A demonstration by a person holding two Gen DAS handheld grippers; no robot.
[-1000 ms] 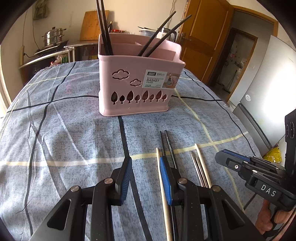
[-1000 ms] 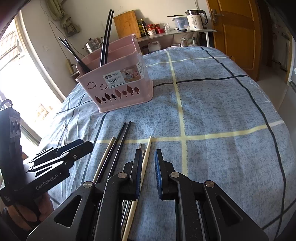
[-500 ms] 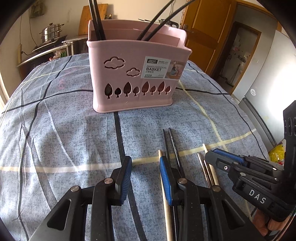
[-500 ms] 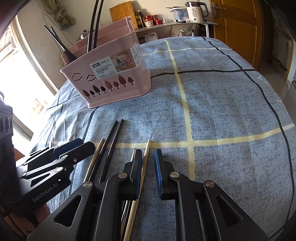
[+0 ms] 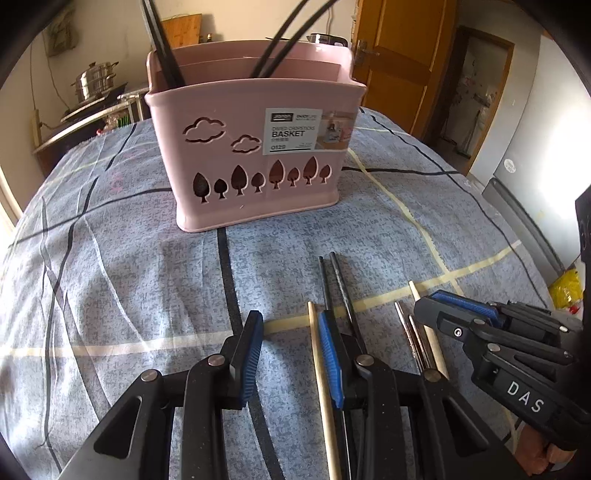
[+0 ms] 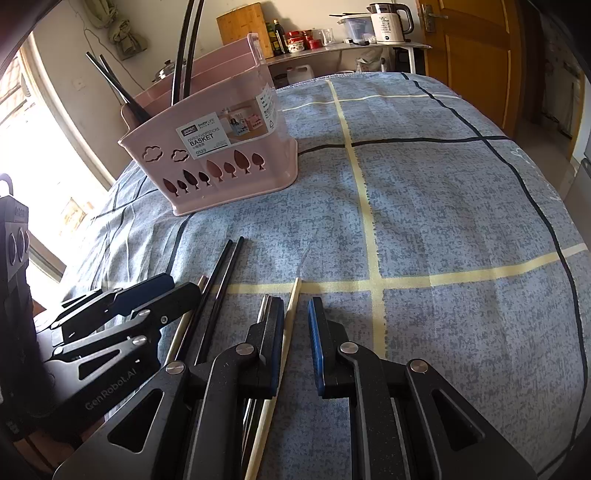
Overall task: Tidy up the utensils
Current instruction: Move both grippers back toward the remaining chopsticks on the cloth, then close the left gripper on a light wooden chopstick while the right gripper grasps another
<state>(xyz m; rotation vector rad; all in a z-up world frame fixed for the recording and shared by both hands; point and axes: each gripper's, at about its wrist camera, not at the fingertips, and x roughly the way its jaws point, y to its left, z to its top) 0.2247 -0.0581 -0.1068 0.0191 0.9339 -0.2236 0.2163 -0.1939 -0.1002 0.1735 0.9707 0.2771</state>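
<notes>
A pink chopstick basket [image 5: 255, 155] stands on the blue checked cloth, with black chopsticks [image 5: 162, 55] upright in it; it also shows in the right wrist view [image 6: 214, 155]. Loose chopsticks lie in front: a wooden one [image 5: 321, 369], a black pair [image 5: 336, 284], a metal pair [image 5: 413, 336] and another wooden one [image 6: 284, 339]. My left gripper [image 5: 290, 354] is open, low over the cloth, with the wooden chopstick between its fingers. My right gripper [image 6: 297, 343] is open, with the other wooden chopstick just inside its left finger.
The cloth-covered table [image 6: 443, 184] extends to the right and behind the basket. A counter with a kettle [image 6: 388, 18] and jars stands at the back. A steel pot [image 5: 96, 79] sits on a stove at the back left. A wooden door [image 5: 399, 55] is at the right.
Both grippers have moved forward toward the basket, low over the loose chopsticks. Both remain open and hold nothing.
</notes>
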